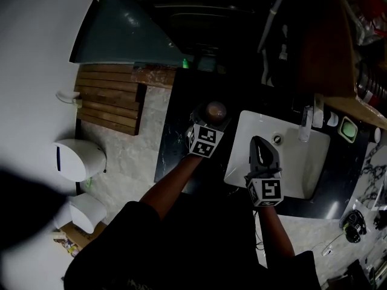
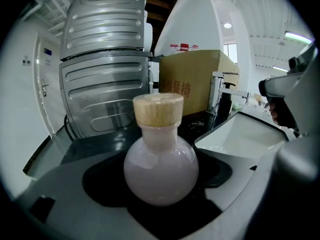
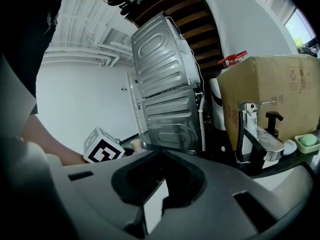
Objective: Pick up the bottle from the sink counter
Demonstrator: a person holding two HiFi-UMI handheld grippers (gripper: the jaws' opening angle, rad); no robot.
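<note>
Left gripper [image 1: 213, 118] fingers clasping corked bottle [image 2: 160, 164], forearm reaching forward, right gripper [image 1: 259, 142] fingers closed empty over sink [image 1: 308, 162]

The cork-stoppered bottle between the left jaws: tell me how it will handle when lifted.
The bottle looks like smooth glass, so it is probably slippery and breakable. Its round bulb may swivel in the jaws of the left gripper. If the milky colour is liquid, it reaches the neck, so the bottle is likely heavy for its size.
</note>
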